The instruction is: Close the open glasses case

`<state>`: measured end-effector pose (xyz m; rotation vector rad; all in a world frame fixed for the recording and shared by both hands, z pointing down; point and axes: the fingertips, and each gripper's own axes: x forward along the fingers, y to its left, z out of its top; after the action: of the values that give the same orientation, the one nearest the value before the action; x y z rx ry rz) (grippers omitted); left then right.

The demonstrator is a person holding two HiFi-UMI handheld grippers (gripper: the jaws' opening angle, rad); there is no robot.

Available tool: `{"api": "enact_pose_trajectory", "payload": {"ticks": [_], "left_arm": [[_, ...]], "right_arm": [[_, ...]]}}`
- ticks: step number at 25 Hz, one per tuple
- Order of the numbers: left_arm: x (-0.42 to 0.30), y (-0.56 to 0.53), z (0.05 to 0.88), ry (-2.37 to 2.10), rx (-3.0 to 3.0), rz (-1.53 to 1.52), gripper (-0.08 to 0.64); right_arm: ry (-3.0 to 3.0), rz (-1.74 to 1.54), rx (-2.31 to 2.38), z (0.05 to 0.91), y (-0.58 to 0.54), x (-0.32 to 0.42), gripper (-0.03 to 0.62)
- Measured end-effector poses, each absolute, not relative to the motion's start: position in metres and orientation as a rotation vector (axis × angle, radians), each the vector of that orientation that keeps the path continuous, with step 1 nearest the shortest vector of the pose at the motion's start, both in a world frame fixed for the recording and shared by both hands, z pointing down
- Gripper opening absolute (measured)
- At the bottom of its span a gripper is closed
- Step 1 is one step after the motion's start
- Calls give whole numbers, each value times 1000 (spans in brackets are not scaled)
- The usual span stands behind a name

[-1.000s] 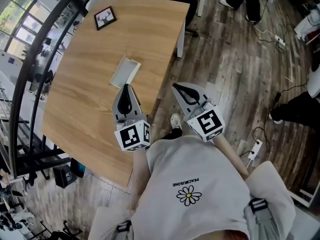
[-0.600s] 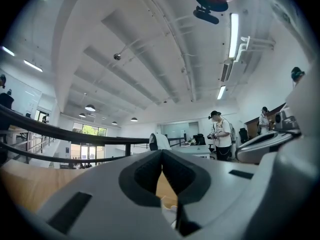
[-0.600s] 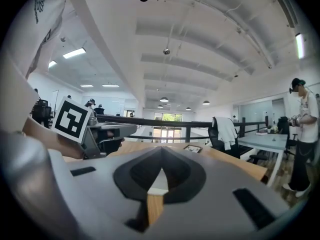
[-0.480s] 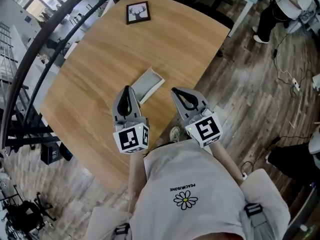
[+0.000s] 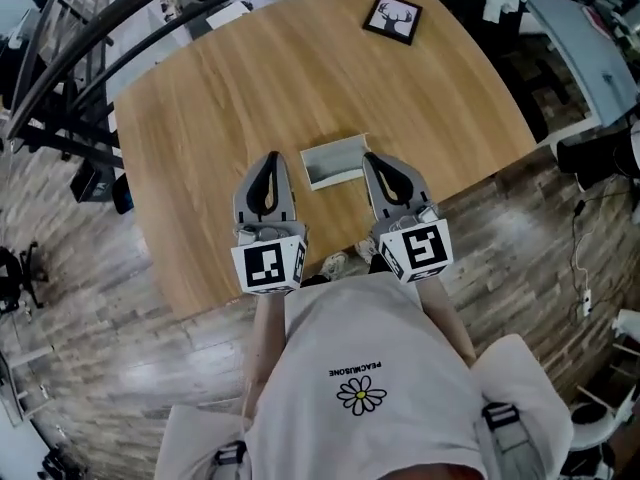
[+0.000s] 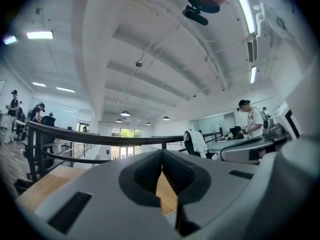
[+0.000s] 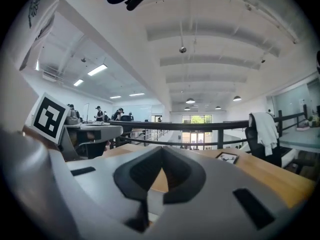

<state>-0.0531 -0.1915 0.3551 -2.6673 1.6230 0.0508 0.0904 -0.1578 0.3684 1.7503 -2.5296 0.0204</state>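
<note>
The open glasses case (image 5: 336, 160), a pale grey shallow box, lies on the wooden table (image 5: 230, 98) near its front edge. My left gripper (image 5: 272, 156) hovers just left of the case, jaws together with nothing between them. My right gripper (image 5: 371, 158) is just right of the case, also shut and empty. Both point level across the table. In the left gripper view the jaws (image 6: 161, 154) meet at the tip, and the same holds for the right gripper (image 7: 161, 163) in its own view. The case is hidden behind the jaws in both gripper views.
A black-framed deer picture (image 5: 391, 18) lies at the table's far right, also seen as the small frame (image 7: 227, 157). A black railing (image 5: 70, 38) curves past the far left. A chair draped with a white garment (image 7: 262, 129) stands beyond the table. The person's shoes (image 5: 335, 263) are under the near edge.
The view has swung round so the table sits ahead. Both grippers moved in over the table and now flank the case; the right one was over the floor before.
</note>
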Motion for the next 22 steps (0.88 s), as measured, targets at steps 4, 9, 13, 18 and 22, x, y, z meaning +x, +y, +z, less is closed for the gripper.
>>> {"api": "enact_pose_trajectory", "payload": {"ticks": [4,9,13,18,22], "left_arm": [[-55,-187,354,1725,-2606,45,17],[-54,-182,352,1798,-2538,36,17],[-56,-182,352,1839,-2522,40,17],[-56,-179,352,1869,-2495,40,17],[-54,-175,353,1878,-2490,33,17]], "right_arm": [[-2610,45,1618,373,-173,82,6],[-2606,41,1558,385,-182,82,6],[-2599,30,1491,391,-186,78,6],[-2685,154,1383,395,-194,70,71],[-2725,313,1256,416,-208,60,258]]}}
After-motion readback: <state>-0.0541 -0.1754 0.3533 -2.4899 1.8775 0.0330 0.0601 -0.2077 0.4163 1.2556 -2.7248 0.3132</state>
